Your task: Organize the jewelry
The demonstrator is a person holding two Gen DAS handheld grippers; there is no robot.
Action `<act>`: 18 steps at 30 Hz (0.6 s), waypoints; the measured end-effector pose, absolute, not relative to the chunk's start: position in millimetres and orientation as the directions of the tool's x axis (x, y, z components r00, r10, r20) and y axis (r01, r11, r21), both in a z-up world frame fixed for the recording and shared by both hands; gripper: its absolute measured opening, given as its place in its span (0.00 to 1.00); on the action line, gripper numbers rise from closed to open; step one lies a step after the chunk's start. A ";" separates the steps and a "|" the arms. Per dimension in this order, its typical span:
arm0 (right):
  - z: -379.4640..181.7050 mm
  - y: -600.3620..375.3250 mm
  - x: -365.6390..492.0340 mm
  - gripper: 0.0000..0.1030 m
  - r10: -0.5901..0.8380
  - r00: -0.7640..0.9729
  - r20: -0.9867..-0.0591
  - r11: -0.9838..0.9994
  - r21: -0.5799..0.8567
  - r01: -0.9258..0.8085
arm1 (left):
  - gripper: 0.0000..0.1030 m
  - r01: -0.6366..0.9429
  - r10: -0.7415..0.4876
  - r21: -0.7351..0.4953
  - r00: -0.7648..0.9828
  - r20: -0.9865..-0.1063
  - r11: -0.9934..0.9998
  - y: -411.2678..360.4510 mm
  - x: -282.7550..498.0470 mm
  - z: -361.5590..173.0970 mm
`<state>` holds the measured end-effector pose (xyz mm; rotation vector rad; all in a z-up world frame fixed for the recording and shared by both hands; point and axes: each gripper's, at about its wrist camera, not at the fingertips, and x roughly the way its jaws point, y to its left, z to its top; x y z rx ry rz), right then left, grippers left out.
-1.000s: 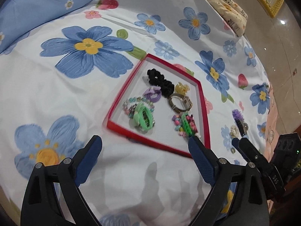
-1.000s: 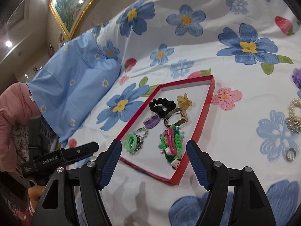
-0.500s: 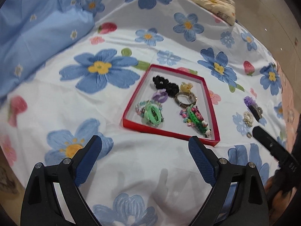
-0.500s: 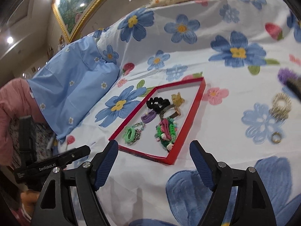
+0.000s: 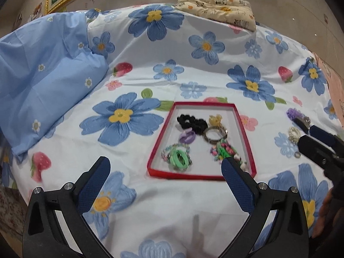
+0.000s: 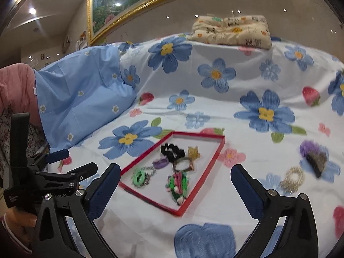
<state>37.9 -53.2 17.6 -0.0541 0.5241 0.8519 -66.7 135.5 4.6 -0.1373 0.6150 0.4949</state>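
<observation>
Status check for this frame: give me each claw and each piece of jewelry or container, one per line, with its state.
left claw: open, empty
right claw: open, empty
red tray: open, holds several pieces
black scrunchie: in tray
green hair ties: in tray
purple hair clip: on bedsheet, outside tray
pearl bracelet: on bedsheet, outside tray

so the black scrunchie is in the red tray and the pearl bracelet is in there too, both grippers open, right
Not quite. The pearl bracelet lies on the bedsheet outside the red tray, to its right, as the right wrist view shows. The black scrunchie is in the tray, and the left gripper and right gripper are both open.
</observation>
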 end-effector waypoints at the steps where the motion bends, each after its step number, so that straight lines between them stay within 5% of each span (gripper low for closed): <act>1: 9.9 -52.1 38.2 1.00 0.700 0.534 -0.475 0.668 0.168 -0.725 | 1.00 -0.484 0.405 0.025 0.702 -0.586 0.875 133.2 -68.3 1.8; 18: -40.7 -56.4 31.1 1.00 0.648 0.544 -0.534 0.712 0.170 -0.681 | 1.00 -0.496 0.403 0.027 0.671 -0.622 0.868 122.2 -77.8 -31.3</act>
